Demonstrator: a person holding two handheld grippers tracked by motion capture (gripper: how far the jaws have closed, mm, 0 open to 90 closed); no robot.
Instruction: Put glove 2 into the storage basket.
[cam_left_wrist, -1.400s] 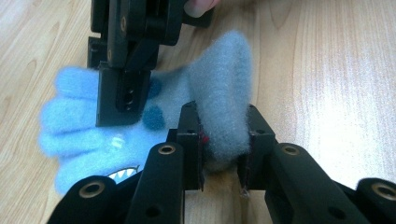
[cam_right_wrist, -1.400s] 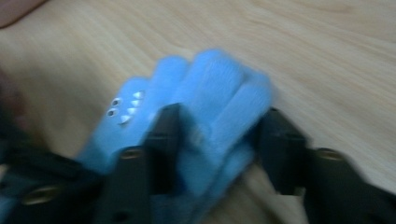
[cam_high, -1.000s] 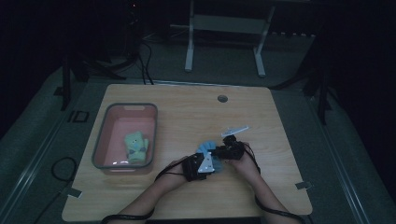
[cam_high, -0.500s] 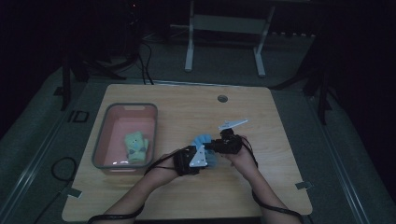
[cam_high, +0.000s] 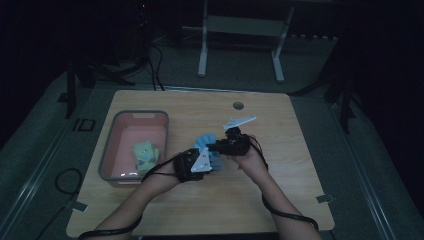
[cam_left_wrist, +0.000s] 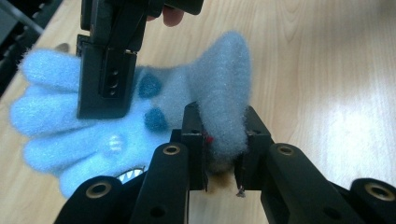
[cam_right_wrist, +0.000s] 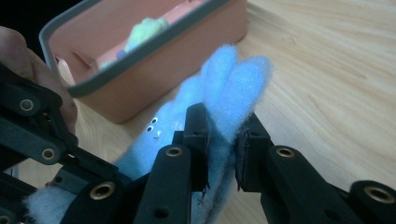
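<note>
Step in hand: by the look of it, carrying the blue glove (cam_high: 206, 148) over to the pink bin (cam_high: 111, 150) at the table's left, where a green glove (cam_high: 145, 154) already lies.
Glove: held off the wooden table (cam_high: 280, 200) between the two grippers, just right of the bin; fuzzy, light blue, with darker spots and small eyes.
Left gripper (cam_left_wrist: 223, 140): pinching the glove's cuff end, the fleece bunched tight between the pads, as the left gripper view shows.
Right gripper (cam_right_wrist: 219, 137): pinching the finger end, two blue tips poking up past the pads; in the right gripper view the bin sits just behind.
Grip quality: both pinches look deep enough; the fleece is soft and thick, so I judge slipping unlikely if the pads keep their squeeze.
Spacing: keep the two grippers the same way apart while moving, so the glove neither stretches nor sags onto the table.
Height: the bin wall is tall; lift the glove's lowest hanging part above the grey rim before crossing over.
Path: move both hands together toward the bin, the left gripper leading, and stop over the bare part of the floor beside the green glove.
Release: lower inside the walls first, then let go with both at once, so the glove does not drape over the rim.
Risk: the trailing cables could catch the bin's edge.
</note>
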